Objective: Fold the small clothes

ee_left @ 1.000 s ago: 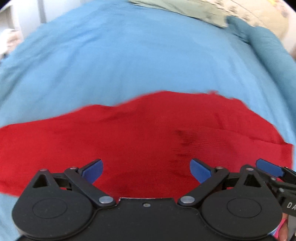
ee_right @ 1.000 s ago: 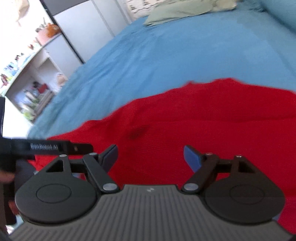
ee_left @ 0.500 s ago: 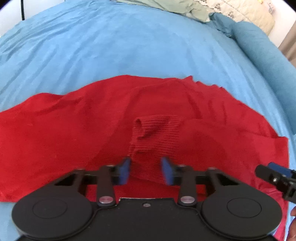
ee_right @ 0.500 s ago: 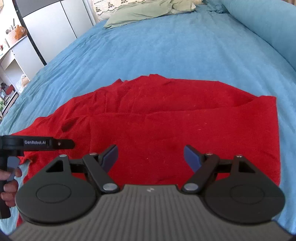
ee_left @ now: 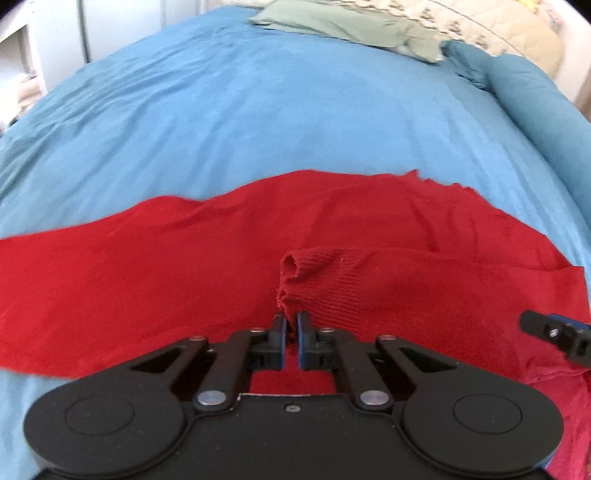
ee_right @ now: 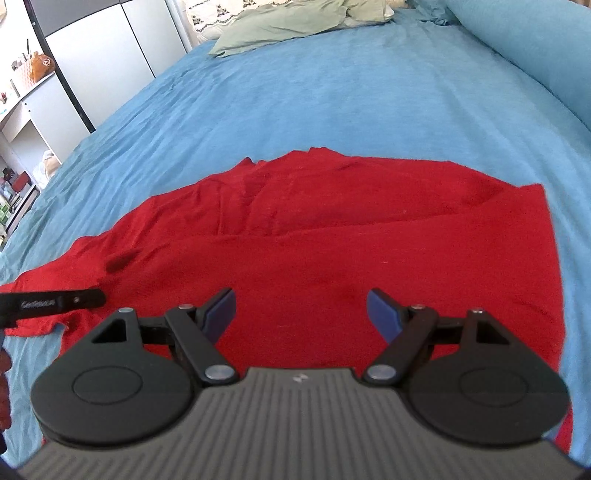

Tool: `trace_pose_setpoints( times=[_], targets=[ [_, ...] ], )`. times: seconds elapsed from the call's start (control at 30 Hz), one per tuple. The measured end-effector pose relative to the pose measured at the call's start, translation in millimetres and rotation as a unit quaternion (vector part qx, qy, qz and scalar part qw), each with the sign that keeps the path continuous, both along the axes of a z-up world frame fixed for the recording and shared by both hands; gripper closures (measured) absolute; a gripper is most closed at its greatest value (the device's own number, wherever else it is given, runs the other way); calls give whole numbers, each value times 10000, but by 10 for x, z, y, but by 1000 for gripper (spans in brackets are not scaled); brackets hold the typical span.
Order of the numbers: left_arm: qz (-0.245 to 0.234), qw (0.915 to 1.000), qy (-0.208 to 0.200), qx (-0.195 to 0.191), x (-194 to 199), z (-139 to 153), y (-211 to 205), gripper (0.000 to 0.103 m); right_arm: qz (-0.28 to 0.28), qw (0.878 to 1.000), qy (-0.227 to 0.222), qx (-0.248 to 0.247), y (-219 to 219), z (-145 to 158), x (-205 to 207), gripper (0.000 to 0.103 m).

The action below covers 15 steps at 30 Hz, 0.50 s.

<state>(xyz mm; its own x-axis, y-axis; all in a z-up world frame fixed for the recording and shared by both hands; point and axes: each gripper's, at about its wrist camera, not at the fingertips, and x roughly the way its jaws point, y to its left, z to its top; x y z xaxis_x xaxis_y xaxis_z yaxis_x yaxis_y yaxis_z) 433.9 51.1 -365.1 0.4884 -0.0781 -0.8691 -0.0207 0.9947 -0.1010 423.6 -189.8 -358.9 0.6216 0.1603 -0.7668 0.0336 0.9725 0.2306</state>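
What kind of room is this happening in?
Most likely a bedroom. A red knitted garment lies spread on a bed with a blue sheet, a pale green pillow sits at the far end, and wardrobe doors stand alongside.

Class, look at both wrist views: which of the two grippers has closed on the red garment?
The left gripper: its jaws have just closed, pinching the red garment's ribbed cuff. The right gripper hangs open above the cloth.

Bed (ee_right: pixel 332 92) covered by a wrinkled blue sheet. Red knit garment (ee_right: pixel 369 251) spread on the sheet at the near end, partly rumpled; pale green cloth (ee_right: pixel 280 26) lies at the far end. Blue bolster (ee_left: pixel 535 110) along one side.
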Motion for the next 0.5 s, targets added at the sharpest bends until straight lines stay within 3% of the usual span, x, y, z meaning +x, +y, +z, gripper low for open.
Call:
trace_pose_setpoints(
  times=[0.17, 0.2, 0.23, 0.3, 0.33, 0.37, 0.43, 0.5],
  targets=[
    [180, 9997, 44, 134, -96, -111, 90, 95, -170, 9998, 5, 73, -117, 25, -17, 9],
    [164, 9996, 26, 209, -89, -123, 79, 86, -196, 9998, 0, 29, -152, 48, -57, 9],
    [167, 9993, 20, 345, -68, -114, 50, 84, -224, 9997, -5, -22, -183, 69, -106, 9],
    [255, 9970, -74, 732, -35, -33, -2, 63, -306, 9995, 38, -112, -263, 100, -221, 9],
    [265, 9952, -231, 914, -33, 54, -49, 46, -382, 9991, 73, -174, -320, 114, -294, 9],
    [230, 9939, -418, 996, -41, 140, -100, 40, -459, 9986, 113, -246, -380, 121, -362, 9],
    [-80, 9937, -693, 875, -24, 323, -276, 39, -575, 9974, 209, -392, -505, 126, -493, 9],
    [-550, 9952, -675, 445, 50, 399, -515, 36, -631, 9961, 269, -557, -613, 108, -584, 10]
  ],
)
